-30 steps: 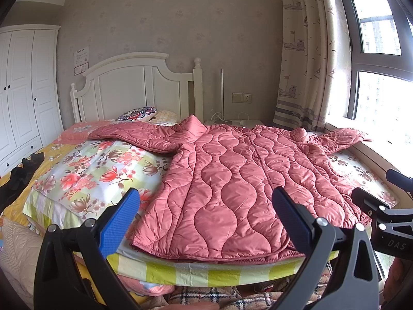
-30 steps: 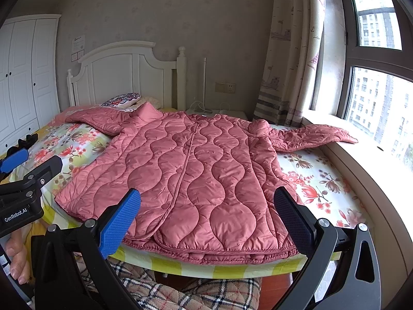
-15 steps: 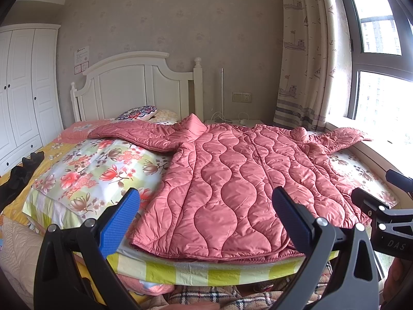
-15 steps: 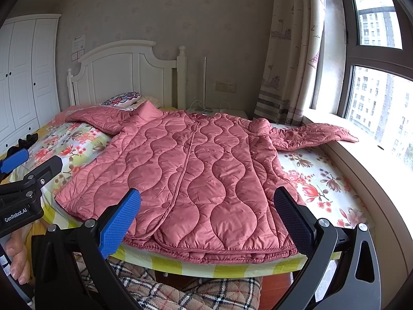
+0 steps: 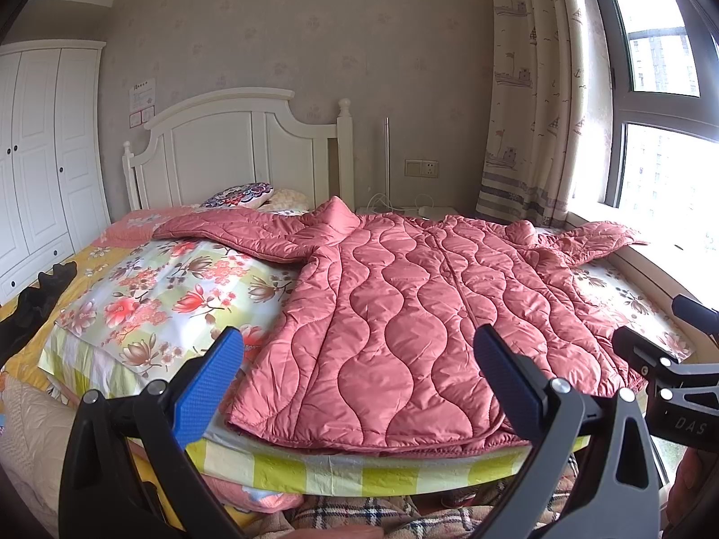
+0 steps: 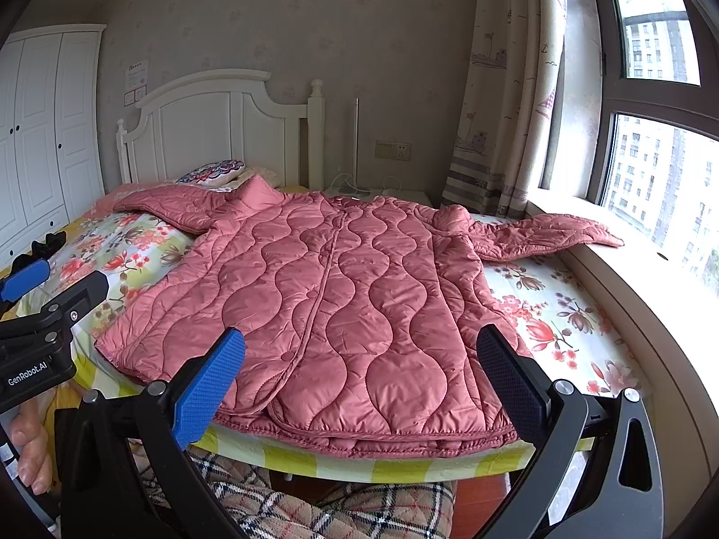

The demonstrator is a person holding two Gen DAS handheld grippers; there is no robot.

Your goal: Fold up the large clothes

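Quilted pink jacket (image 6: 341,296) spread front-up across a bed (image 6: 566,314), both grippers poised at its hem.

The left gripper (image 5: 359,386) and right gripper (image 6: 359,382) each hold their blue-padded fingers (image 6: 209,386) wide apart, gripping nothing, short of the hem. One sleeve lies toward the headboard (image 5: 224,152), the other onto the windowsill (image 6: 665,296).

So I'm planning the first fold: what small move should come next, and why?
Probably bring the right gripper toward the pink quilted jacket's sleeve on the window sill. The jacket lies flat on the floral bed, sleeves spread, and both grippers hang open, holding nothing.
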